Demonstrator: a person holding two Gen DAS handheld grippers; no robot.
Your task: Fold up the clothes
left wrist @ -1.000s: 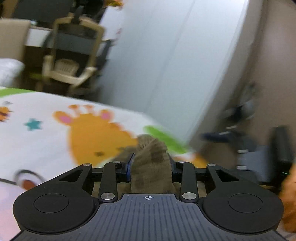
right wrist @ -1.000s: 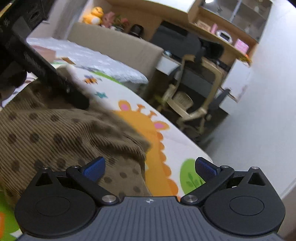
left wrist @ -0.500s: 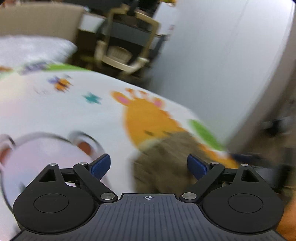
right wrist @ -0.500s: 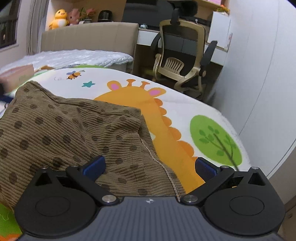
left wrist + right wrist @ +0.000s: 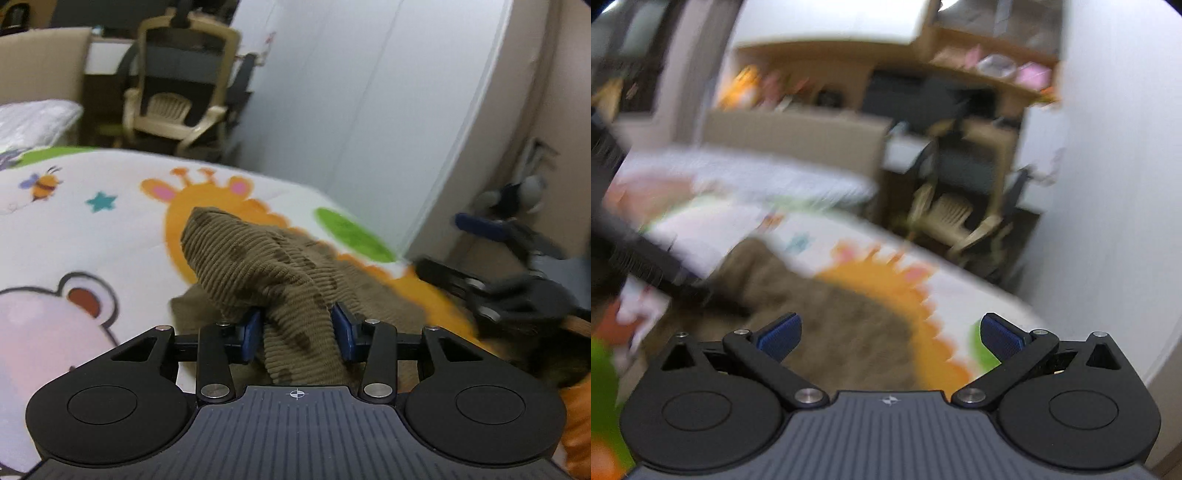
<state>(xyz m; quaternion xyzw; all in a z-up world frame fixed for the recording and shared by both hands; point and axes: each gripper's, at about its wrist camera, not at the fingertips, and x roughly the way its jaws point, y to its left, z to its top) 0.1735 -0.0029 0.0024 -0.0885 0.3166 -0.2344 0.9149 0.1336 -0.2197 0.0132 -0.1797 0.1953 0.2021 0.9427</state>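
Corduroy garment (image 5: pixel 258 258) bunched on the cartoon-print bed cover (image 5: pixel 92 229), one ridge pinched in left hand-held gripper (image 5: pixel 297 332), likely to carry a fold over; right hand-held gripper (image 5: pixel 889 334) spread wide, empty, blurred above the cloth.

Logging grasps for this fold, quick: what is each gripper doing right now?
Left gripper: shut on the brown corduroy garment.
Right gripper: open, holding nothing.

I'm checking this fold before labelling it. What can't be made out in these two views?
- Brown dotted corduroy garment: type and full outline, cut off behind the left gripper in the left wrist view.
- Shelf items: smeared by motion blur, right wrist view.
- Right gripper: blurred, left wrist view.
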